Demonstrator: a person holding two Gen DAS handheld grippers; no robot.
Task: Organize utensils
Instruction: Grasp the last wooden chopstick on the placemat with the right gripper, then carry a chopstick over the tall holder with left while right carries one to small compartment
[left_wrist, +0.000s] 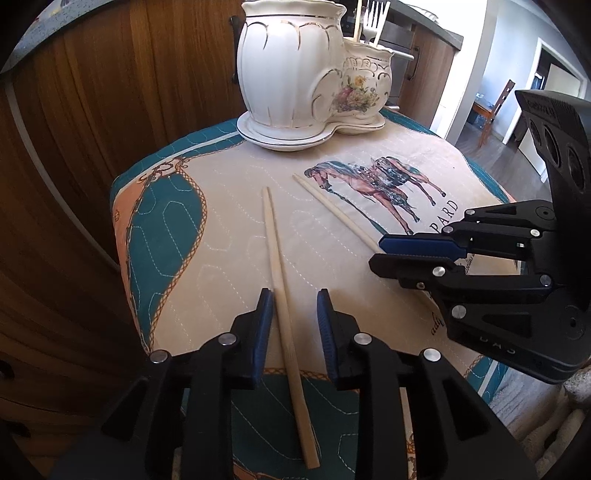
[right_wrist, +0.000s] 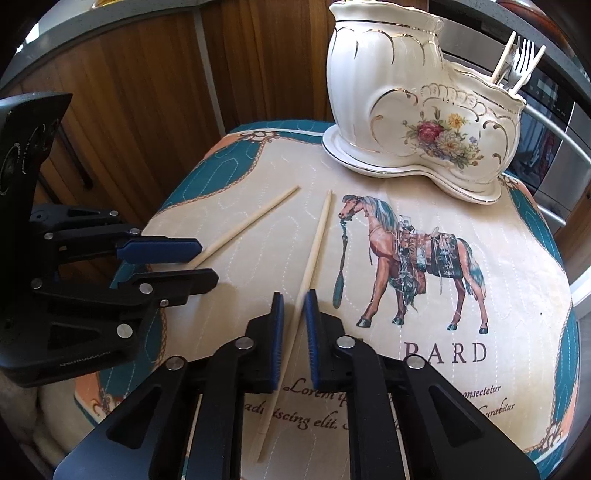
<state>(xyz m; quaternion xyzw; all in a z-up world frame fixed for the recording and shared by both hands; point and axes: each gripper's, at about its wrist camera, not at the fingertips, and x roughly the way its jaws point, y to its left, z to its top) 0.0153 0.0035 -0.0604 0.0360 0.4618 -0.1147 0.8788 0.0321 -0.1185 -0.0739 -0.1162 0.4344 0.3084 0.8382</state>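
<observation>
Two pale chopsticks lie on a horse-print cloth. My left gripper (left_wrist: 294, 300) is open, its jaws astride one chopstick (left_wrist: 277, 258), not closed on it. My right gripper (right_wrist: 293, 301) is open, its jaws astride the other chopstick (right_wrist: 314, 251), close on both sides. In the right wrist view the left gripper (right_wrist: 207, 262) is over the first chopstick (right_wrist: 251, 221). In the left wrist view the right gripper (left_wrist: 376, 253) is over the second chopstick (left_wrist: 332, 208). A white boot-shaped ceramic holder (left_wrist: 310, 74) stands at the back; its low part holds forks (right_wrist: 522, 55) and chopsticks.
The quilted cloth (right_wrist: 461, 236) covers a small table whose edges drop off on all sides. Wooden cabinet doors (left_wrist: 110, 92) stand behind and left. A steel oven (right_wrist: 554, 147) stands behind the holder (right_wrist: 417, 99). A chair (left_wrist: 495, 110) stands far right.
</observation>
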